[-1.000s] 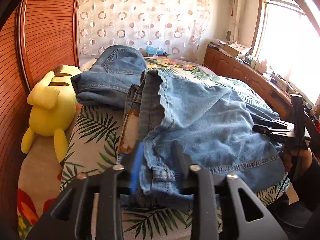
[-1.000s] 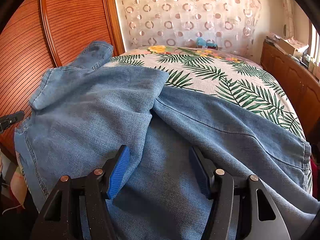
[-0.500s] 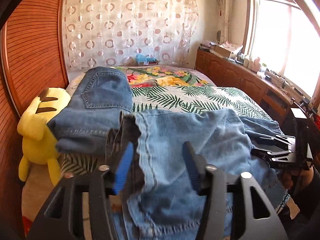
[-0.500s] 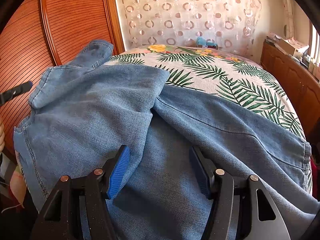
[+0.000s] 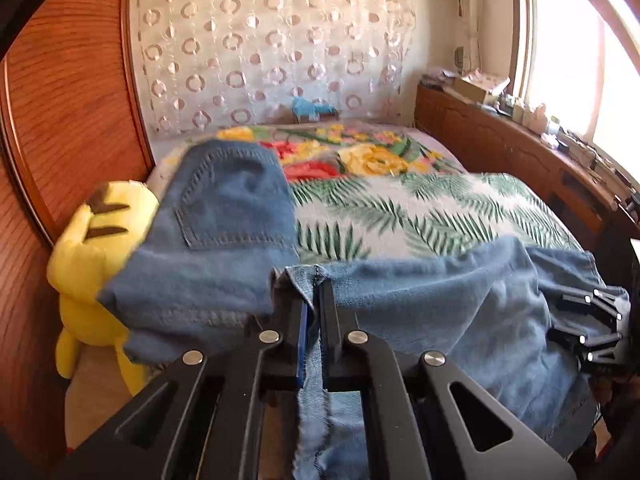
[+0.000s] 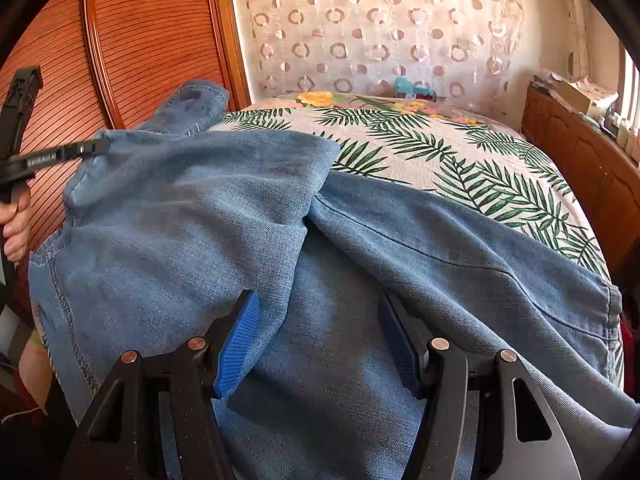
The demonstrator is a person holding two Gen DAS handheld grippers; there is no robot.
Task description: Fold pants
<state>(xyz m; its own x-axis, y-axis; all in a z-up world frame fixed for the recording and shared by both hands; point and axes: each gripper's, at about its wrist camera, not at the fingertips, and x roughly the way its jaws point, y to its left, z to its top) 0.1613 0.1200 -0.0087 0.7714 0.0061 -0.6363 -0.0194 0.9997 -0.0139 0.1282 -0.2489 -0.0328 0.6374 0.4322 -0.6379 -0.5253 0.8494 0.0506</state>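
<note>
Left wrist: hand-held gripper clamping jeans.

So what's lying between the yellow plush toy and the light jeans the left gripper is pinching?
A darker pair of jeans, folded, sits between the plush toy and the light jeans, in the left wrist view.

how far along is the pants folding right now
Early. One leg of the light jeans already lies folded over the other. In hand: the left gripper is shut on a denim edge, lifting it; the right gripper is open over the cloth. Left: further folds. The darker jeans look folded already.
</note>
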